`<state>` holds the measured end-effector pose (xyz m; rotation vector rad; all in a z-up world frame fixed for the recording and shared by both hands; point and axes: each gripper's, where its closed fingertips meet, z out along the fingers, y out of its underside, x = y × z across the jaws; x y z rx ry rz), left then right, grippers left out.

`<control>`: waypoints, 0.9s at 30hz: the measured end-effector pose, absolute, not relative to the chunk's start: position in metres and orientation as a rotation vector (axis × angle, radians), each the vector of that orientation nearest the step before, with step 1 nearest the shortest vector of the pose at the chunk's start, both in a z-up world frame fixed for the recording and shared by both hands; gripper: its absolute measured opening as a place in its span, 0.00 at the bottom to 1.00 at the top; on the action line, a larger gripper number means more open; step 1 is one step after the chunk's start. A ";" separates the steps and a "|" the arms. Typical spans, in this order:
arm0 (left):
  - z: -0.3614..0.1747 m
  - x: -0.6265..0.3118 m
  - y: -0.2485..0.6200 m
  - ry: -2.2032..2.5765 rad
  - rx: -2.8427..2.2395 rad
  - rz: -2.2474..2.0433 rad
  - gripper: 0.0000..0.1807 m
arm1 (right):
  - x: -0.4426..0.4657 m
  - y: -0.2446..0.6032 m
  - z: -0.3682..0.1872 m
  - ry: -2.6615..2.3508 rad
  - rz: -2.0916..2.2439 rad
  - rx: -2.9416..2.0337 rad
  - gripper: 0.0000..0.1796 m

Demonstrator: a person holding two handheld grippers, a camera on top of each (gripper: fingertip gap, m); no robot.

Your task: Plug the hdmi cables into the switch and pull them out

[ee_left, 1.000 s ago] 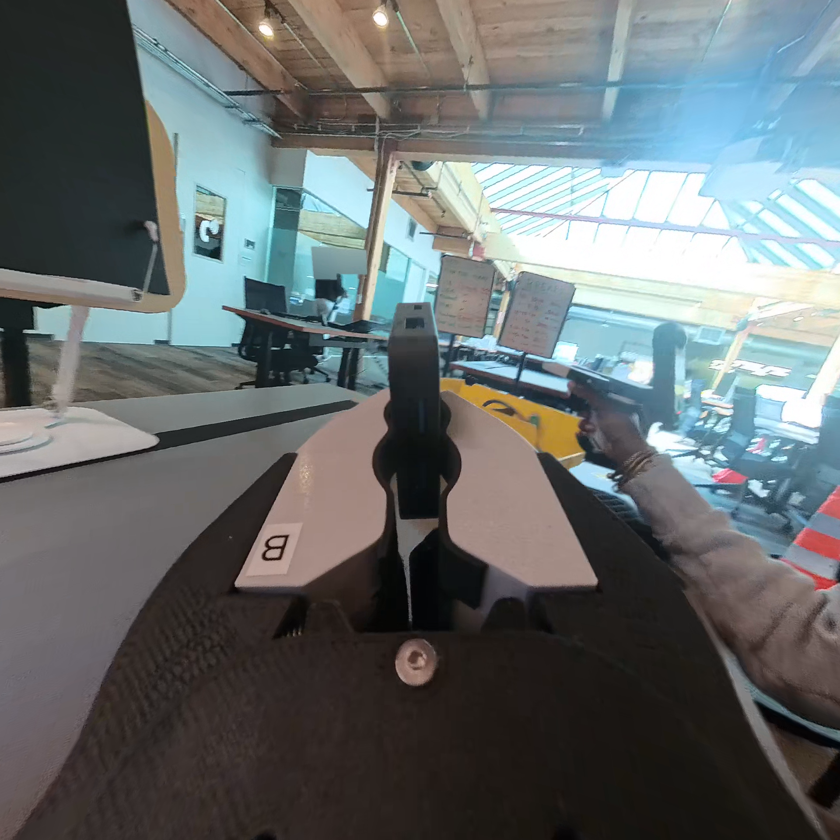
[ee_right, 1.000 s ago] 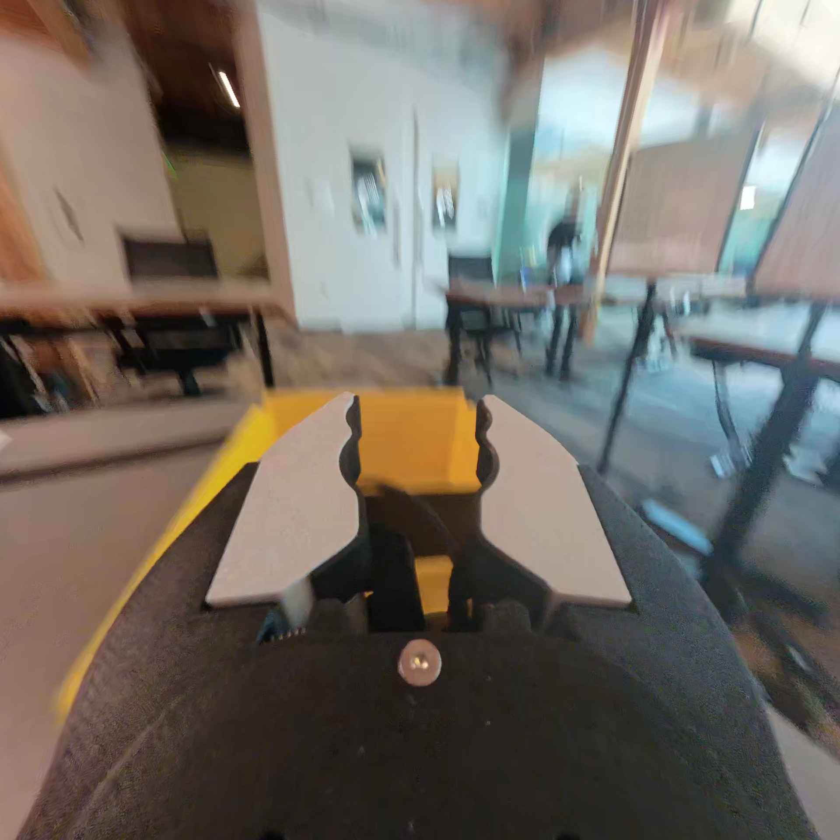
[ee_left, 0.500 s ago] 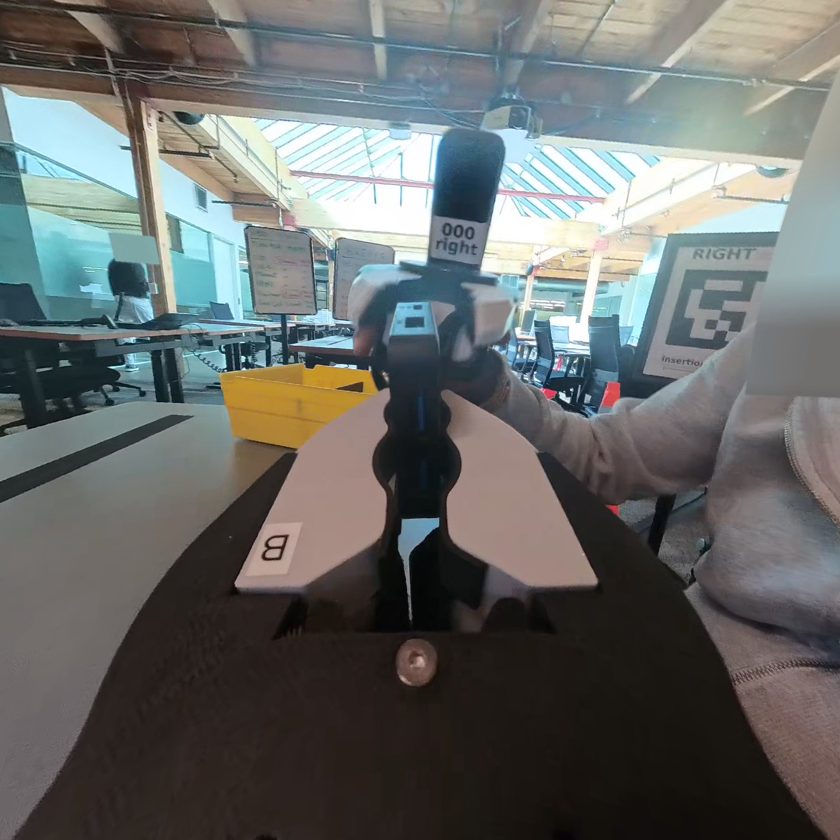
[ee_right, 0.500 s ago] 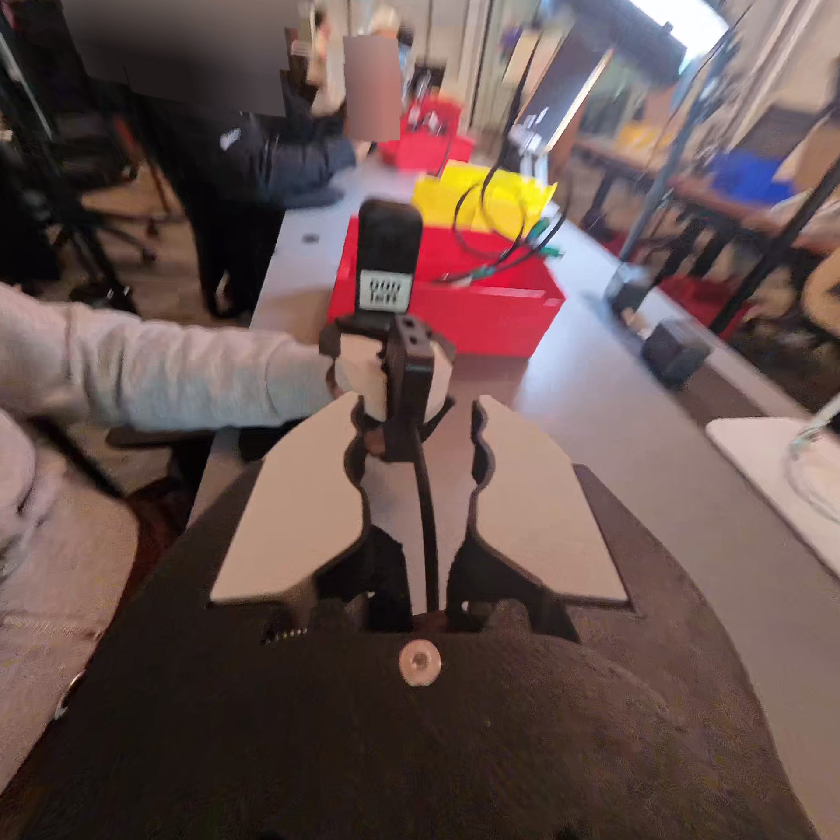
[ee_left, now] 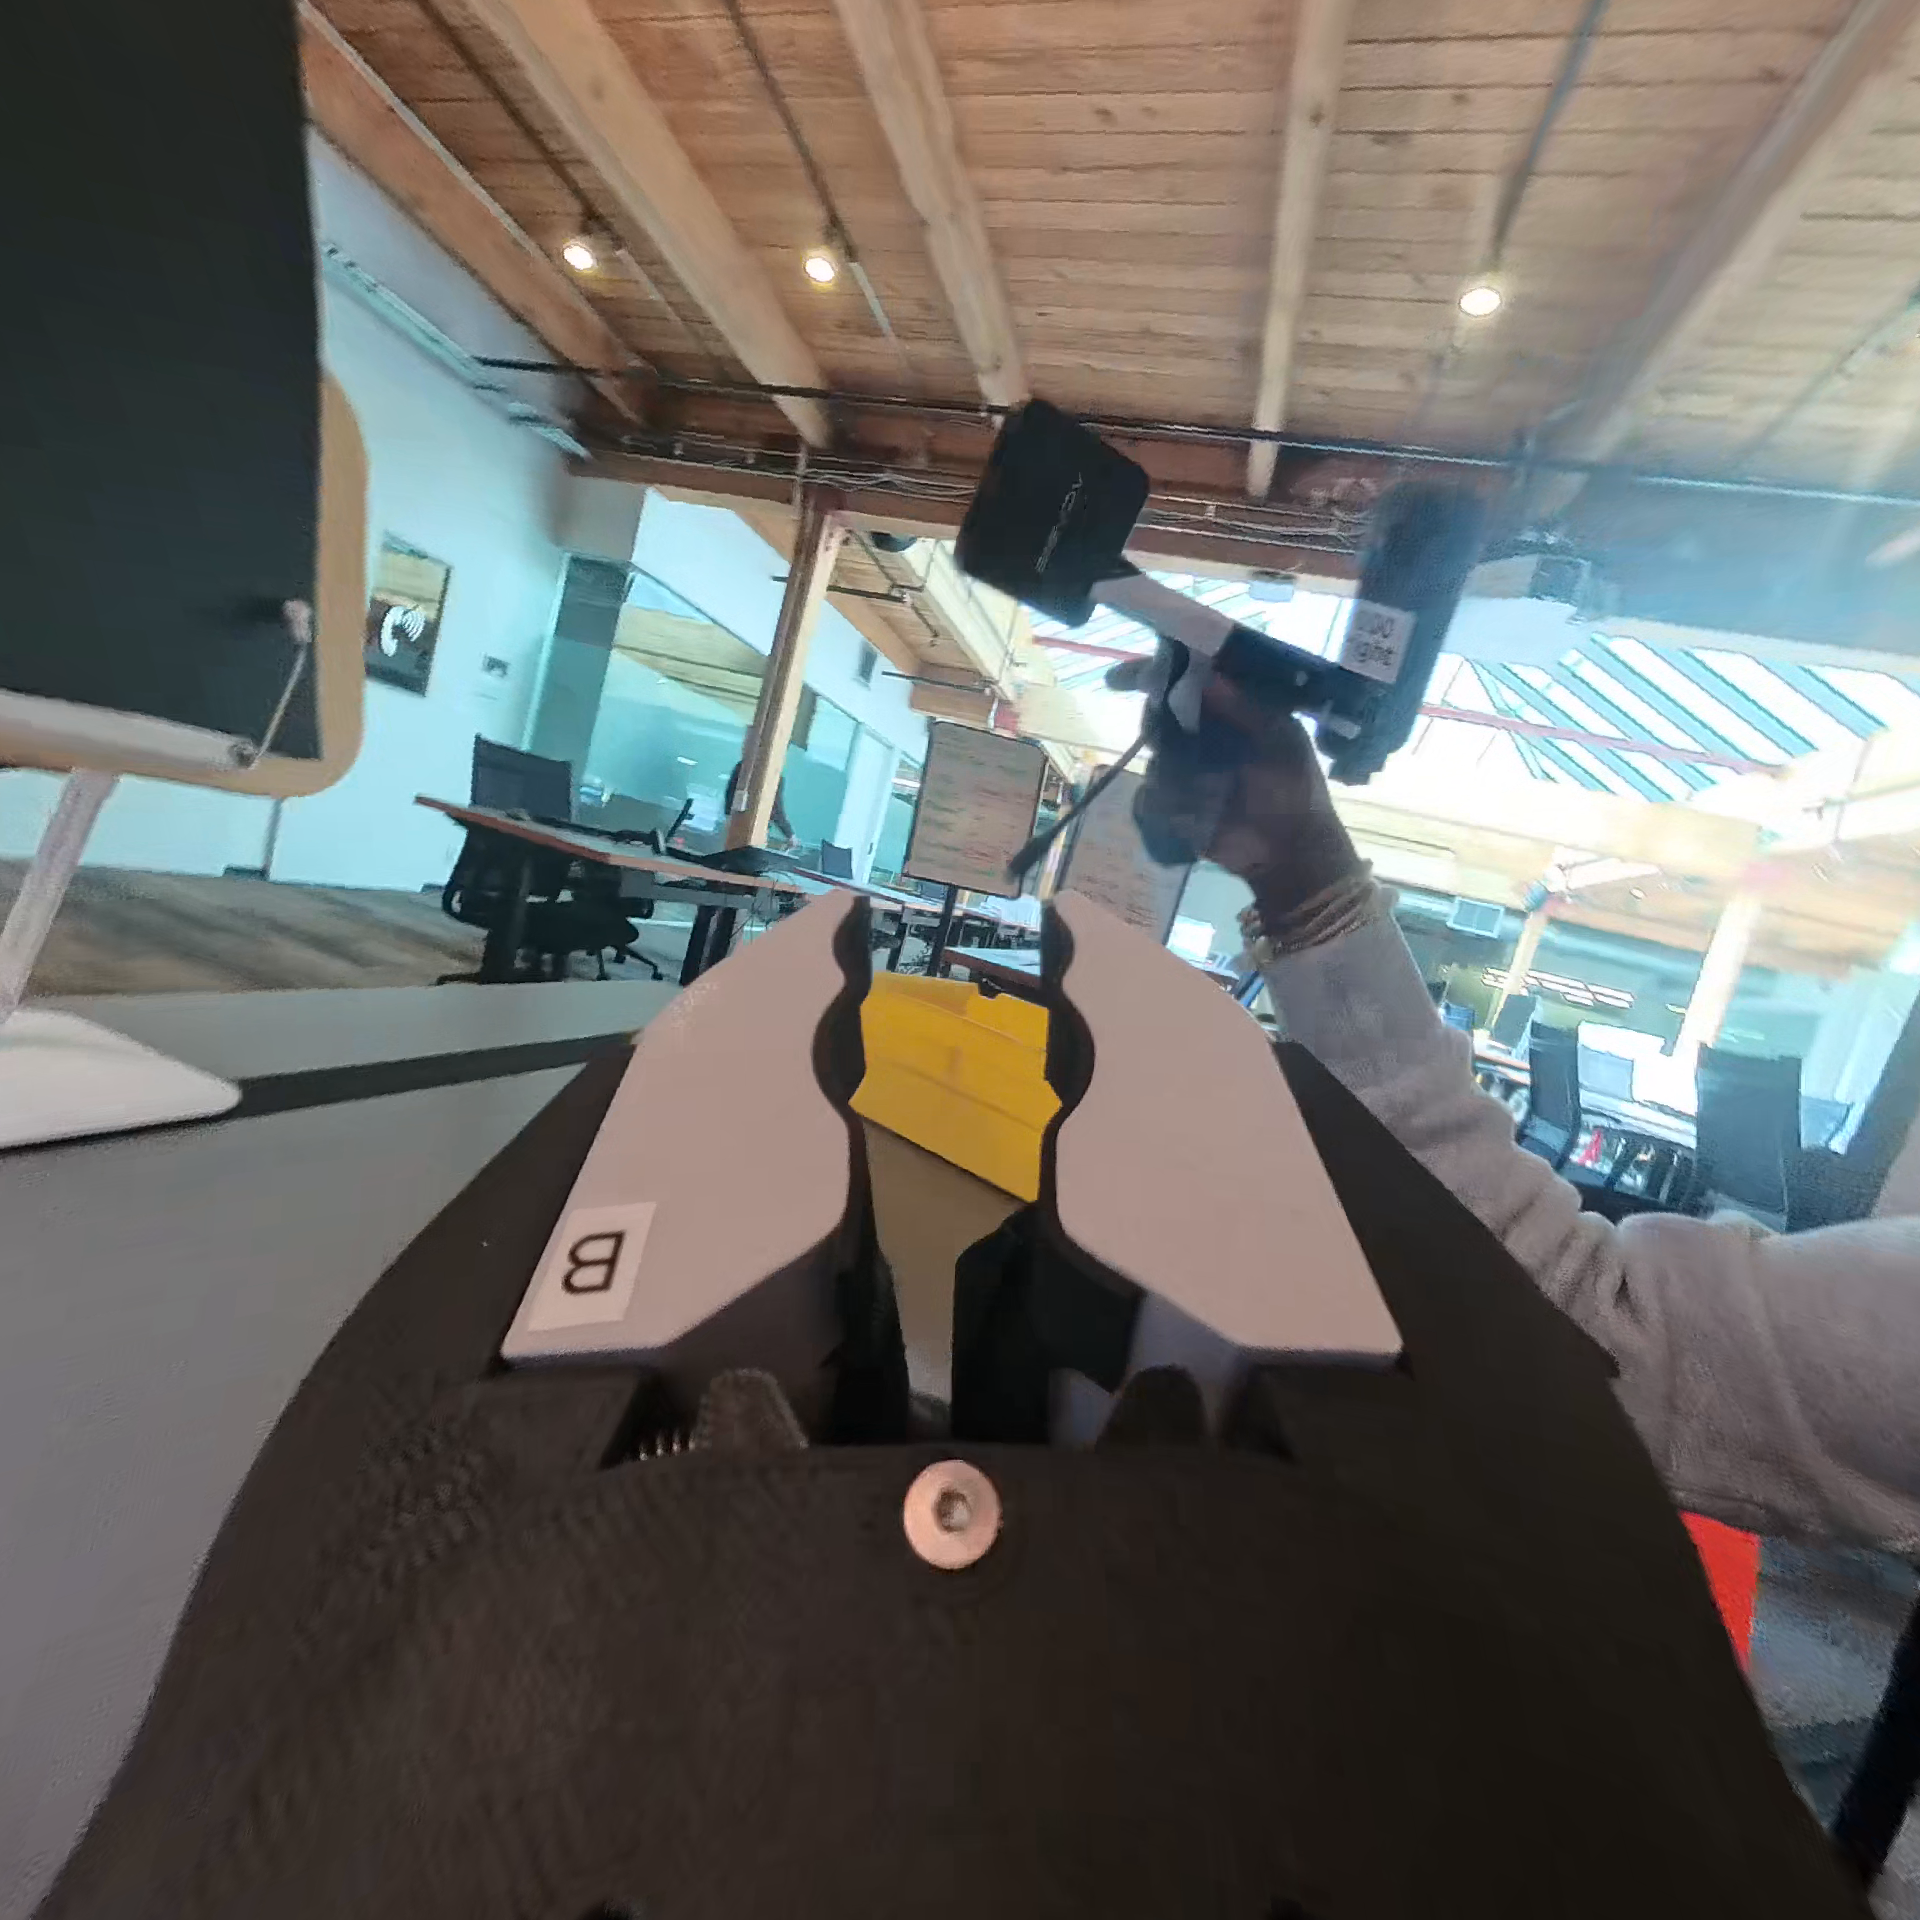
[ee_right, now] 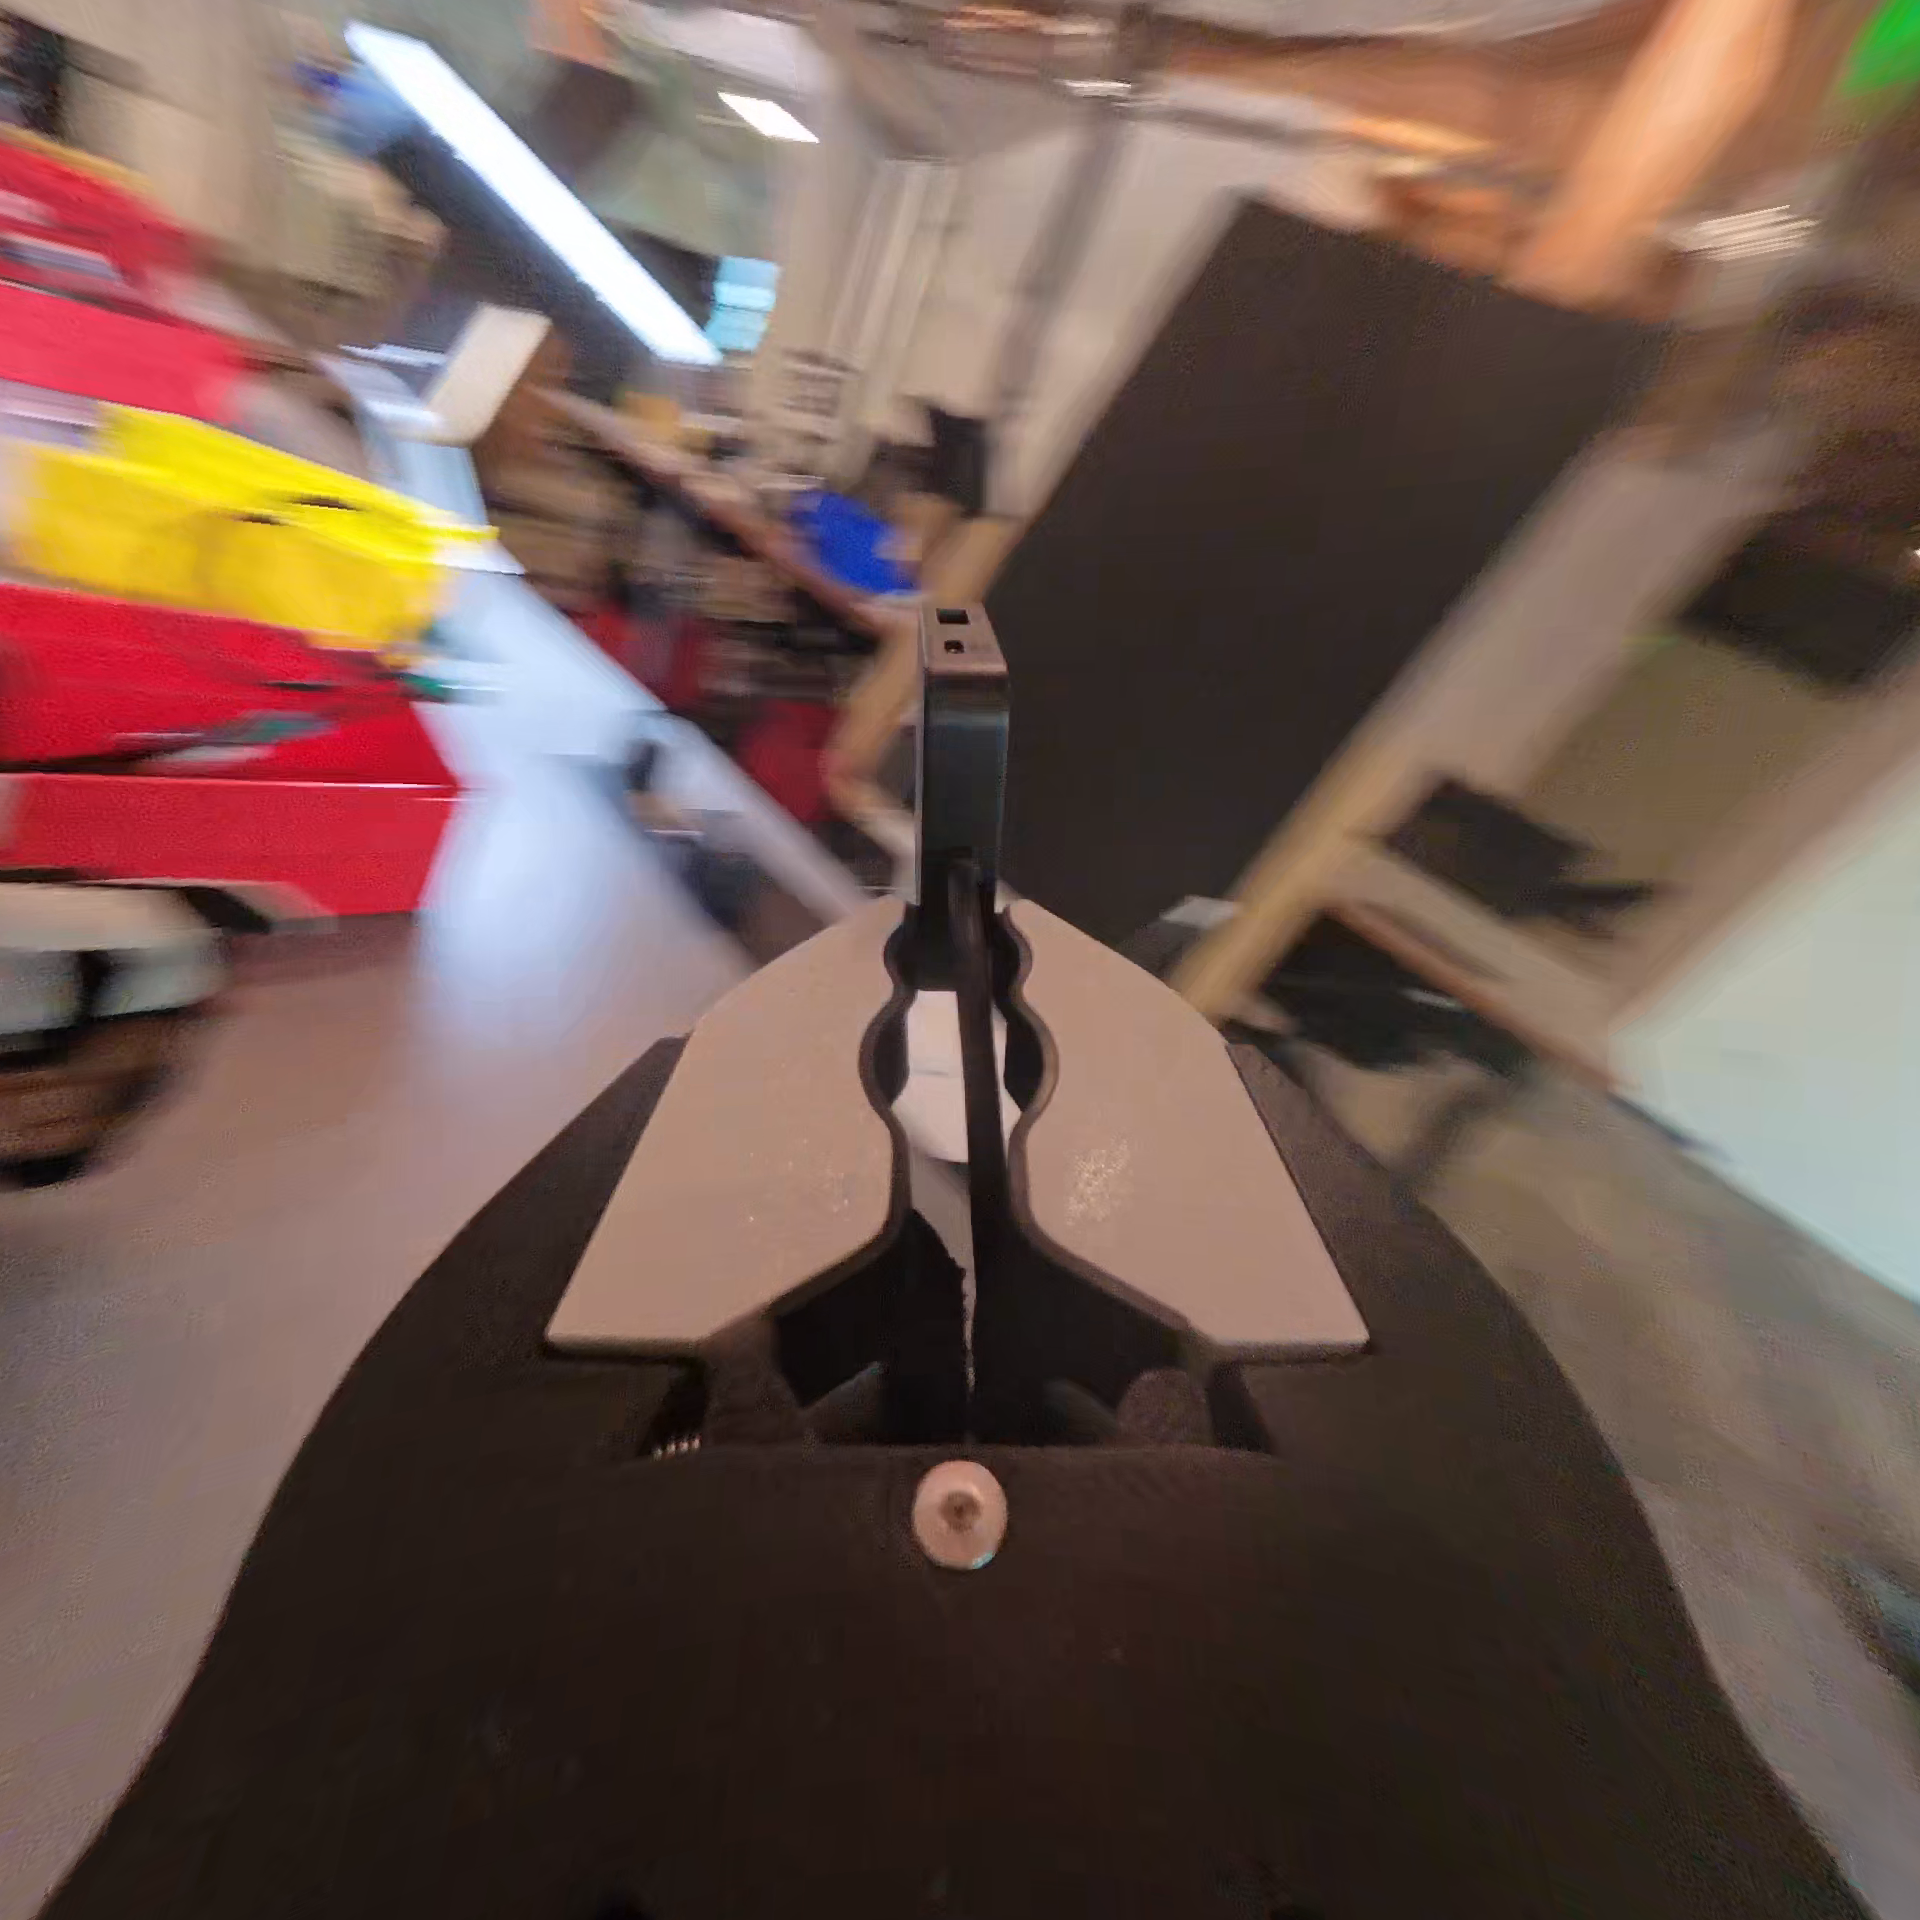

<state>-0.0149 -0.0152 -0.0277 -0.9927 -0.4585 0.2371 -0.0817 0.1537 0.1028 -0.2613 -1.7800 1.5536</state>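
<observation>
My left gripper (ee_left: 951, 914) is open with nothing between its fingers; it is held low over the grey table (ee_left: 208, 1247). My right gripper (ee_right: 956, 925) is shut on the black HDMI switch (ee_right: 964, 748), which stands edge-on out of its fingertips. A thin black cable (ee_right: 982, 1091) runs from the switch back between the fingers. In the left wrist view the right gripper (ee_left: 1117, 587) holds the switch (ee_left: 1049, 509) high in the air to the upper right, and a short black cable (ee_left: 1081, 821) hangs below the hand. The right wrist view is blurred by motion.
A yellow bin (ee_left: 956, 1070) sits on the table ahead of the left gripper. A white stand base (ee_left: 83, 1070) and a dark board (ee_left: 145, 364) are at the left. Red (ee_right: 208, 790) and yellow (ee_right: 208, 520) bins show blurred in the right wrist view.
The left gripper held the switch; the right gripper came up and shut on it. The left gripper then opened and let go, and the right gripper carried the switch up and away.
</observation>
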 end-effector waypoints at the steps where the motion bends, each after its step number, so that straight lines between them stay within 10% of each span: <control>1: -0.030 -0.018 -0.016 -0.479 -0.994 0.224 0.16 | -0.101 0.190 0.116 -1.657 1.459 -0.349 0.07; 10: -0.046 -0.019 0.000 -0.481 -1.115 0.207 0.17 | -0.169 0.413 0.050 -1.139 1.393 -0.777 0.07; 27: -0.052 -0.018 0.005 -0.478 -1.180 0.241 0.17 | -0.217 0.451 -0.101 -1.574 0.958 -1.356 0.07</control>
